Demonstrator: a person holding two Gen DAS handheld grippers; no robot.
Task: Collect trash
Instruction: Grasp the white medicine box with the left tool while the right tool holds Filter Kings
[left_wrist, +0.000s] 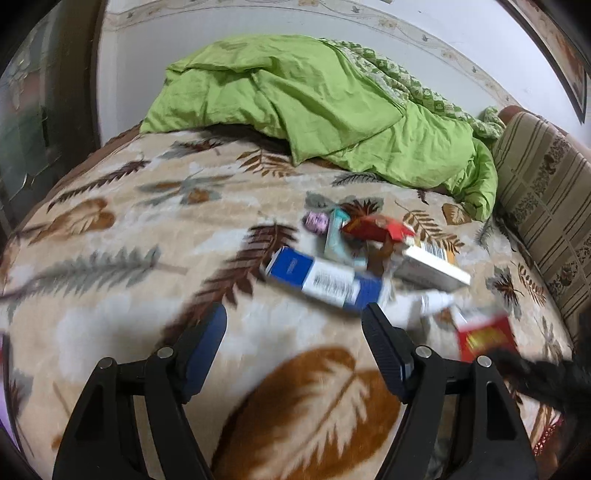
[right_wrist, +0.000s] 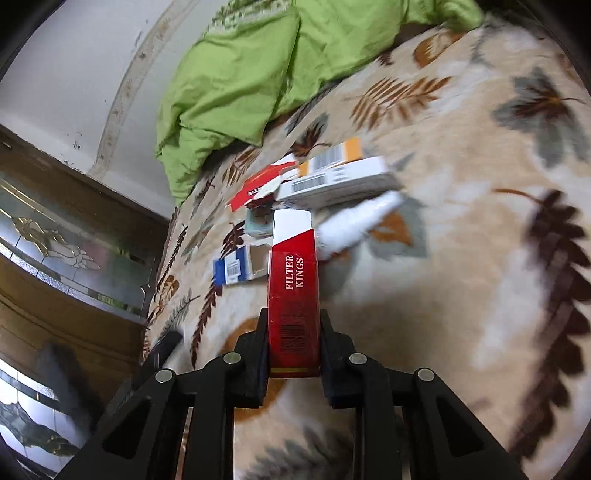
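Red-and-white carton (right_wrist: 293, 291), blue-and-white box (left_wrist: 325, 282), lime-green quilt (left_wrist: 314, 107), beige leaf-patterned blanket (left_wrist: 122, 258)

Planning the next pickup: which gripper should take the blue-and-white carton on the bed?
Left. The left gripper has open, empty jaws just short of the blue-and-white carton; the right gripper is shut on the red cigarette pack.

The red-and-white cardboard cigarette pack (right_wrist: 294, 291) bears "FILTER KINGS" in white letters on its red side, above a barcode. Barcodes also mark the white-and-orange box (right_wrist: 340, 173) and the blue-and-white box (right_wrist: 232, 269); their print is unreadable.
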